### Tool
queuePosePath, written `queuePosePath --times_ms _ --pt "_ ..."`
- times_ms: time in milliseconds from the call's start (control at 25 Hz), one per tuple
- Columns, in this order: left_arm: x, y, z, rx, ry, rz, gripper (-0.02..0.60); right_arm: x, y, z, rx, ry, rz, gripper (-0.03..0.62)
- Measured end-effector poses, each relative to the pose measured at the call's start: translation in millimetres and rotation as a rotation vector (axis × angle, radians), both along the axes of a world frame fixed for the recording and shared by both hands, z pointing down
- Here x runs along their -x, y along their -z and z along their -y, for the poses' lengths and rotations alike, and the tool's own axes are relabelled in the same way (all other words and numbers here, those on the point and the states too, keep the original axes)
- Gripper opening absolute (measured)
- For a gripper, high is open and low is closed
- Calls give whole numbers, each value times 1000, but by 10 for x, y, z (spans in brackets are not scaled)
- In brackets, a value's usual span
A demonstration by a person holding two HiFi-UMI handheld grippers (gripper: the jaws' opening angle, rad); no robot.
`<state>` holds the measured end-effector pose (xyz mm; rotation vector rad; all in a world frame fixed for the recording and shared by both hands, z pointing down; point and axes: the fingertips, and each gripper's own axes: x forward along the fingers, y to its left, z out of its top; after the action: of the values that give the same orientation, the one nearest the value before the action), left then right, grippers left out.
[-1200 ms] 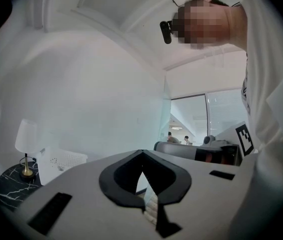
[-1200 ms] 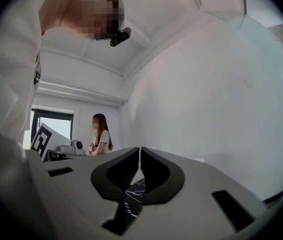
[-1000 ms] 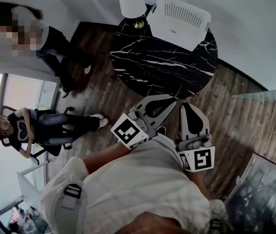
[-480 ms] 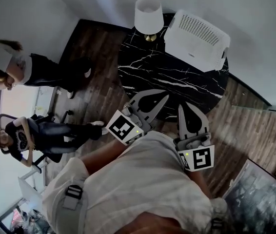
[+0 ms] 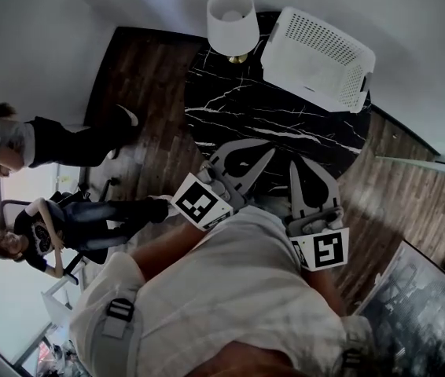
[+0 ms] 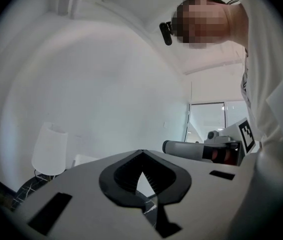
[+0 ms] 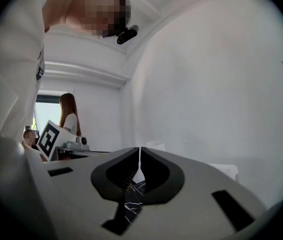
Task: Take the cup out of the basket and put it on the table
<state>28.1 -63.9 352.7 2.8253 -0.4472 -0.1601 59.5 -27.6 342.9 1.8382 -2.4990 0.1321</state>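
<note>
- Head view first: over the last second the black marble table (image 5: 262, 116) has come closer. Its near rim now lies under the jaw tips, where before they only just reached it.
- I read that as the approach still under way — nothing has gone toward the basket (image 5: 317, 53) yet.
- The left gripper (image 5: 266, 153) is closed and empty; its own view shows the tips meeting with nothing between them.
- The right gripper (image 5: 294, 166) is likewise closed on nothing, with only a hairline slit between its jaws.
- I can't see the cup in any view, since the basket's inside is hidden from here. I assume it sits in there.
- The basket stands at the table's far side, just beside the lamp (image 5: 230, 10) — well apart from both grippers, ahead and a little to the right.
</note>
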Motion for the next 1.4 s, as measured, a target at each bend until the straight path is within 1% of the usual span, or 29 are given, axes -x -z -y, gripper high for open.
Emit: queuePosePath --times_ms 120,320,400,480,520,560,680,760,800,920,1000,1200,1400 --pt "-141 -11 -13 6 -20 7 6 -111 15 9 -12 -5 -6 15" --pt "-408 60 -20 -26 -43 16 6 -388 20 15 -18 -17 -23 15" --pt "-524 -10 19 4 -49 33 6 -503 19 53 -18 -27 -20 15" --pt "-649 -147 106 71 -49 48 6 -606 13 131 -6 -29 -18 15" --pt "-708 -230 153 95 -50 58 6 -650 -15 179 0 -20 -40 15" --pt "-761 -310 202 110 -52 75 6 -697 -69 227 6 -8 -84 15" --pt "-897 -523 372 152 -57 121 6 -873 -288 389 34 16 -249 17" --pt "-983 -673 519 183 -62 136 6 -990 -450 532 66 44 -326 17" --pt "-1027 -761 595 188 -64 152 6 -1035 -542 608 89 66 -349 17" --pt "-1176 -1036 810 186 -78 231 6 -1144 -831 842 178 132 -371 24" --pt "-1284 -1171 953 186 -90 278 6 -1245 -1017 1015 239 155 -409 62" --pt "-1520 -1389 1241 167 -118 386 6 -1458 -1416 1446 352 210 -510 67" --pt "-1595 -1624 1551 138 -87 492 6 -1578 -1817 1828 464 259 -609 71"
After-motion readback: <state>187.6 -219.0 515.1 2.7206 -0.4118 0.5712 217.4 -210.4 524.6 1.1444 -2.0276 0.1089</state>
